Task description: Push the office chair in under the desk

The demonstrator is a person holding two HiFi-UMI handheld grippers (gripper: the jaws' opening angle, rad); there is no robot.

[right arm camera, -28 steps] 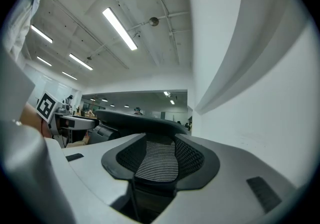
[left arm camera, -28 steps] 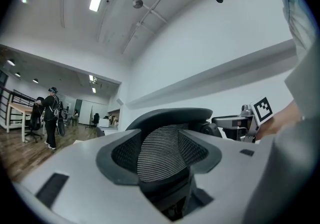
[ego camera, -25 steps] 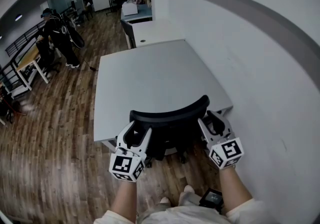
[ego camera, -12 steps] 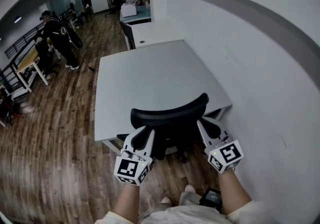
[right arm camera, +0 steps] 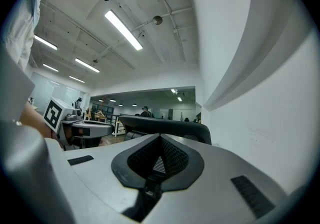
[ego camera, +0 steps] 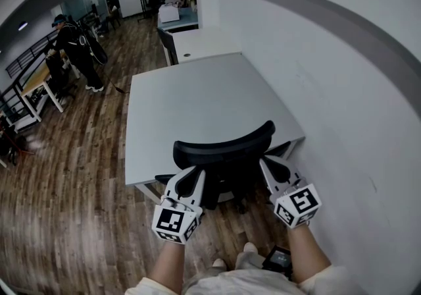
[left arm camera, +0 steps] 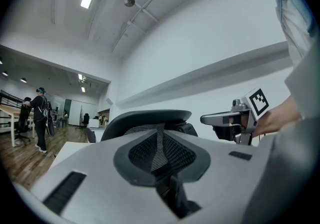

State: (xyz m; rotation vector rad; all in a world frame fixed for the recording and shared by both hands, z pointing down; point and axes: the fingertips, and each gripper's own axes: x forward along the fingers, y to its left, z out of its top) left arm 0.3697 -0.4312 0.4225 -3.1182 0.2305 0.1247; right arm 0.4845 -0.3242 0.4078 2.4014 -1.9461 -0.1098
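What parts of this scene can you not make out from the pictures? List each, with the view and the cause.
Office chair seat and most of its base: head view, hidden beneath its own backrest and the desk top.
What the distant person is handling: head view, too small.
Dark device near the bottom edge: head view, too small and partly covered by clothing to identify.

The table (ego camera: 197, 109) is standing with its right edge along the wall (ego camera: 329, 89). The office chair (ego camera: 223, 150) is sitting at the table's near edge, toward its right corner, with its back overlapping that edge. A second table (ego camera: 205, 42) is standing just behind the table, along the same wall. A person (ego camera: 75, 43) is standing well off beyond the table's far left corner.
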